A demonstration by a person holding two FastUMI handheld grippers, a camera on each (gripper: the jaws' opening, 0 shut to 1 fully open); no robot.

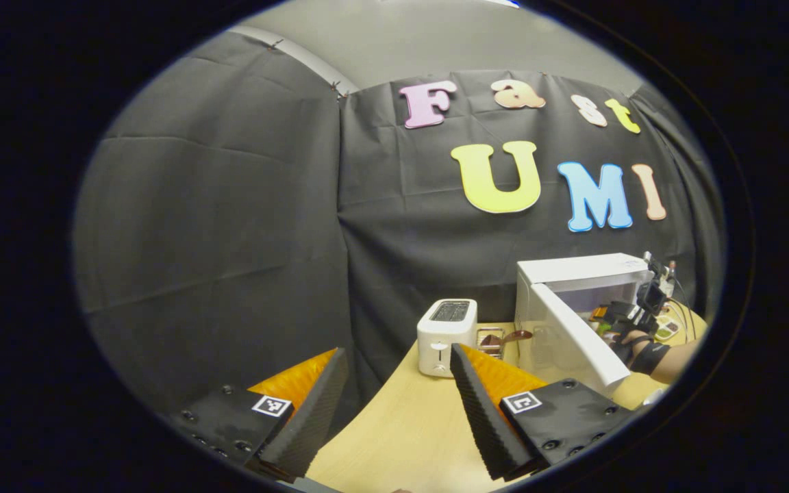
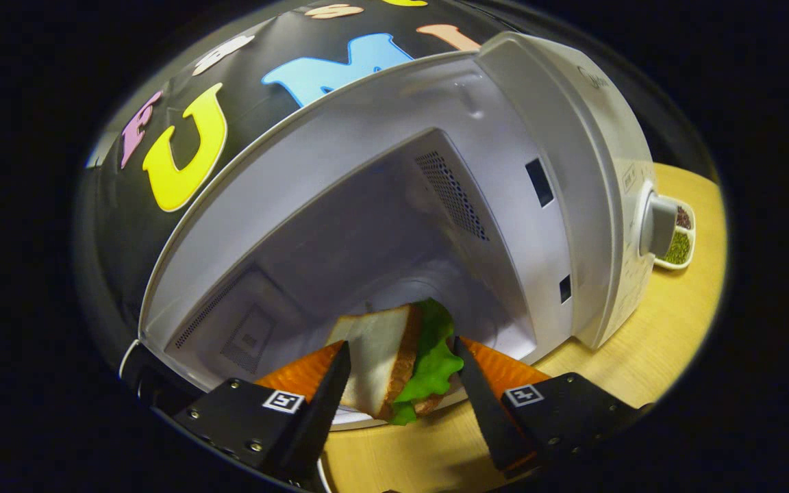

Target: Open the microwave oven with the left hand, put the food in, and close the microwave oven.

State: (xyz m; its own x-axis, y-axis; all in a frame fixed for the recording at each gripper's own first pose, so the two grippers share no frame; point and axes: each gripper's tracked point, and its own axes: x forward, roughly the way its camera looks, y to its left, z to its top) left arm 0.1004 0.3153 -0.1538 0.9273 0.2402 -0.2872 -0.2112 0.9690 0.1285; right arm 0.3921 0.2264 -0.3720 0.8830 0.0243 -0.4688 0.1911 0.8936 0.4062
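Note:
The white microwave (image 1: 576,274) stands at the table's far right with its door (image 1: 572,339) swung open. In the right gripper view its cavity (image 2: 381,233) opens right in front of me. A sandwich (image 2: 394,370) of white bread and green lettuce sits at the cavity's mouth. My right gripper (image 2: 401,346) is shut on it, one finger against the bread and the other against the lettuce. In the left gripper view, the right gripper (image 1: 631,311) and the hand (image 1: 641,352) holding it reach into the microwave. My left gripper (image 1: 398,352) hangs open over the table's left part, holding nothing.
A white toaster (image 1: 446,335) stands left of the microwave, with a small rack (image 1: 494,339) between them. A divided dish of green and brown bits (image 2: 679,236) lies beside the microwave's knob (image 2: 655,222). The wooden table (image 1: 394,424) stretches under my left gripper.

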